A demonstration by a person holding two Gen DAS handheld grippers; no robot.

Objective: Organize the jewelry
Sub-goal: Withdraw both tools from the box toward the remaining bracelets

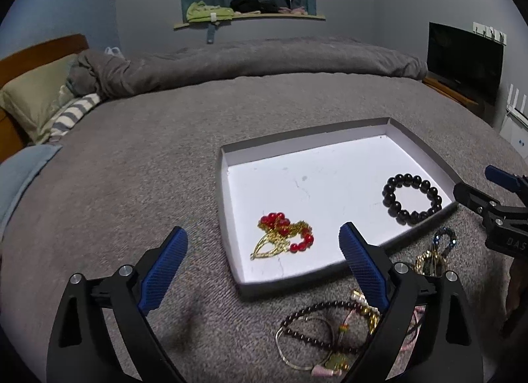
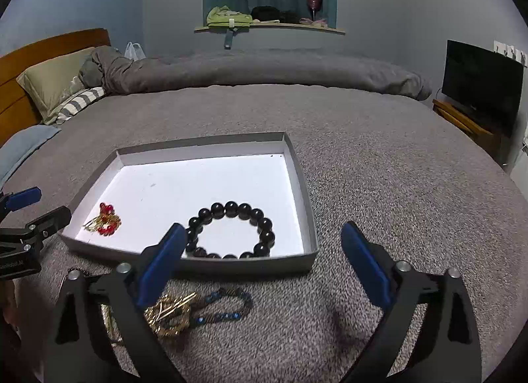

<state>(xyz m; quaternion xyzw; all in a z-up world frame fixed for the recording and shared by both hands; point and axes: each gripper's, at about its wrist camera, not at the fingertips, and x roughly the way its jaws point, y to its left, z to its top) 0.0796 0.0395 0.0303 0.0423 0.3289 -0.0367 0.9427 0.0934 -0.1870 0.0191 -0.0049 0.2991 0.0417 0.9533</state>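
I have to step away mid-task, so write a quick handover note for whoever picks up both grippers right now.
Left hand-held gripper: open, empty, near the box's left corner.
Right hand-held gripper: open, empty, at the box's near edge.
Done: the red and gold piece and the black bead bracelet lie in the box, apart from each other.
Left: on the bed in front of the box, the blue bead bracelet, a gold piece, the dark bead strand and the tangle around it.
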